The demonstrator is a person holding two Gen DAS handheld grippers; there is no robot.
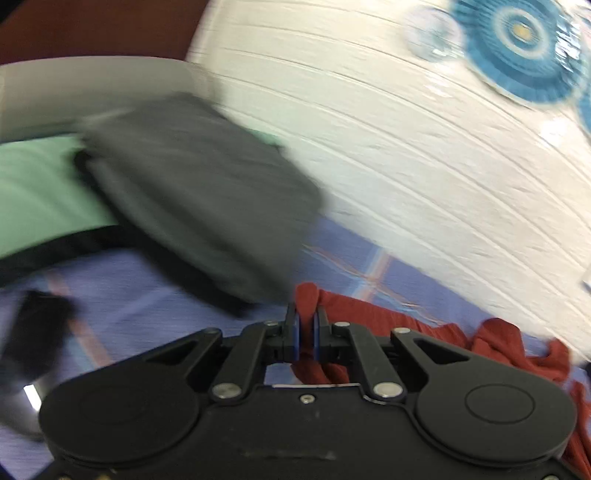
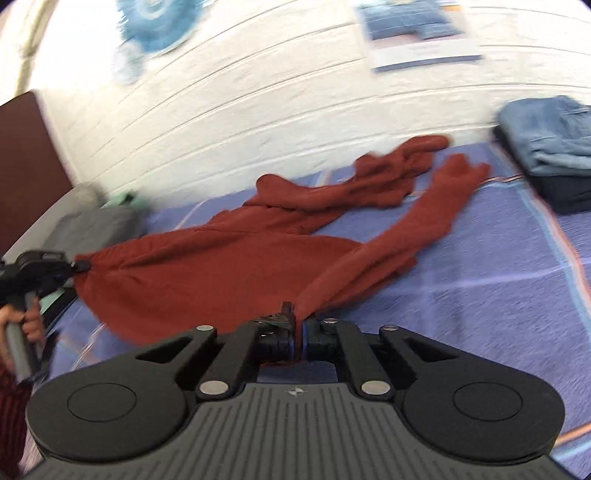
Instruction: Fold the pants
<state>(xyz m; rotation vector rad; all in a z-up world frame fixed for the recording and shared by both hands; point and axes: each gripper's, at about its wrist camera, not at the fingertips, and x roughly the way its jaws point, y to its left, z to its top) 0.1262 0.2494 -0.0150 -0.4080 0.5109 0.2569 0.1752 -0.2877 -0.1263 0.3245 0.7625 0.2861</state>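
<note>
From the left wrist: left gripper [image 1: 306, 332] clamped on a bunched corner of the rust-red pants [image 1: 517, 343], cloth rising between the blue pads [image 1: 296, 338] and trailing off to the right over the blue plaid bedspread [image 1: 155, 295]. Just beyond the fingertips, a folded dark grey garment [image 1: 199, 192], blurred, lying partly over a mint-green cloth [image 1: 40, 192]. Farther back, a white brick wall [image 1: 388, 155] with a blue paper rosette [image 1: 521, 40] near the top right. At the left edge, a black blurred shape, too smeared to name. From the right wrist: right gripper [image 2: 298, 328] pinched tight on another edge of the pants [image 2: 221, 266], a taut strip of fabric running up and right from the closed fingers. Pants spread across the bedspread [image 2: 480, 277], waist end lifted toward the camera, both legs stretched away toward the wall [image 2: 258, 110], ends crumpled close to it. At the left, the left gripper [image 2: 79, 266] gripping the opposite corner of the waist, a hand [image 2: 29, 317] wrapped round its handle. Between the two grippers, the waist edge hanging clear of the bed. Grey folded garment [image 2: 92, 229] behind the left gripper. At the right, a stack of folded jeans [image 2: 550, 136] on a dark folded garment [image 2: 569, 192], well apart from the pants. On the wall, a blue rosette [image 2: 159, 22] and a poster [image 2: 421, 33], both blurred.
</note>
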